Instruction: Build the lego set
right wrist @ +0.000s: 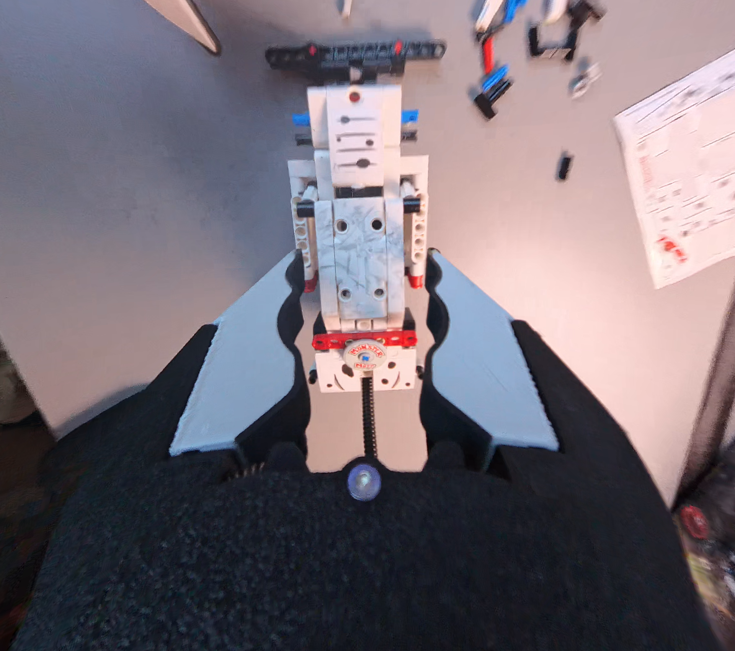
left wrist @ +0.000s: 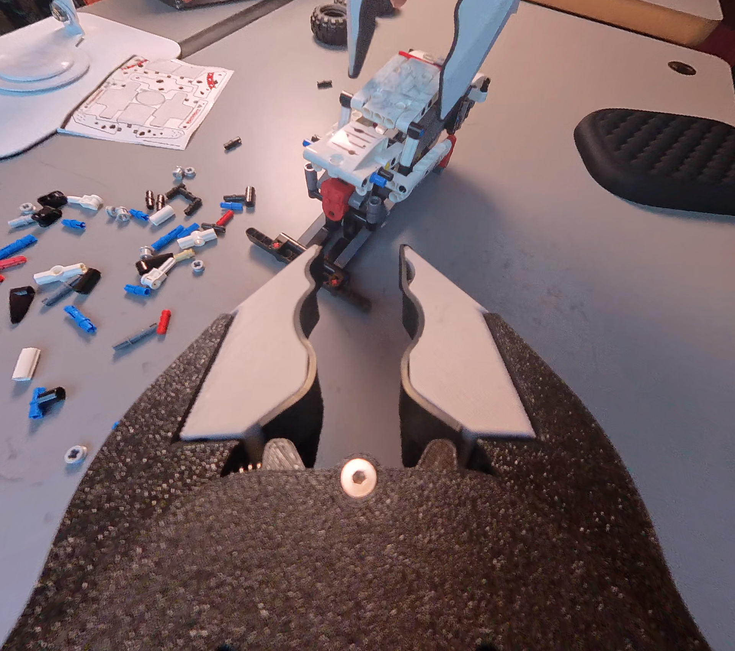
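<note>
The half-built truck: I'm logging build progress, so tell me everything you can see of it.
The truck is a mostly white plastic body of beams and panels, with a scuffed grey-white roof, a red block and blue pins near the front, and a red beam at the back. A black cross beam sits at its front and a black axle sticks out behind. No wheels are fitted. It stands upright on the grey table. The right tongs straddle its rear, open; contact is unclear. The left tongs, open, hover by the front beam.
</note>
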The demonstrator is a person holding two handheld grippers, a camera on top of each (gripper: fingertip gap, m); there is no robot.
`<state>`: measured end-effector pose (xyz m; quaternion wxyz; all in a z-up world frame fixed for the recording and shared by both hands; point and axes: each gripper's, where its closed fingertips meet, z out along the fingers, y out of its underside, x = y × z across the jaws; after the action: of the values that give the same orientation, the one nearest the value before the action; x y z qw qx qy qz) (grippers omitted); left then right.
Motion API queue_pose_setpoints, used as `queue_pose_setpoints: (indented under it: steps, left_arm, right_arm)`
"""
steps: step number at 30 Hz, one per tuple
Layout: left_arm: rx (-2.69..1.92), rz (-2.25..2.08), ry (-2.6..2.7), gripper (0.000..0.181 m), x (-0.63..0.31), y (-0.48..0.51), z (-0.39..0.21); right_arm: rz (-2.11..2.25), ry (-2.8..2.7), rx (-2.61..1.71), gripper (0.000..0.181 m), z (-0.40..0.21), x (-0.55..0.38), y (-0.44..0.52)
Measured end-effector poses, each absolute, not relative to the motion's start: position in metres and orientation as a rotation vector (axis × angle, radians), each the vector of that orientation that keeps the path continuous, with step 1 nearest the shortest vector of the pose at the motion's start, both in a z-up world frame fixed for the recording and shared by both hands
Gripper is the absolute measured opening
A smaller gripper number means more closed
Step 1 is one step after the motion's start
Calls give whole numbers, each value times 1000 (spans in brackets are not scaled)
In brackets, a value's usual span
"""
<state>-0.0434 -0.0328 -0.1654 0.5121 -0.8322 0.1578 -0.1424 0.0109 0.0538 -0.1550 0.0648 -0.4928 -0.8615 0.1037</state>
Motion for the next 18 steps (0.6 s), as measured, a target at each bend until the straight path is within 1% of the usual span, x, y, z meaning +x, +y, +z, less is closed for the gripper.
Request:
queue_pose_setpoints:
  steps: [5,7,9,13,18]
  left_arm:
    - [-1865,-232,311,36,-59,-30,-136]
    - [-1816,-195,249,38,-70,-29,-127]
    - [-1770,-177,195,40,-78,-29,-120]
    - [-1731,-153,136,43,-89,-29,-116]
    - [-1750,-124,143,41,-90,-26,-124]
  right_arm:
    - [704,-2086,-1295,64,-70,-16,47]
    - [829,-1821,-1272,61,-37,-14,57]
    - [896,-1618,-1235,62,-16,-6,72]
    - [850,-1371,-1166,65,-2,5,112]
    - [823,-1279,-1179,67,4,-12,171]
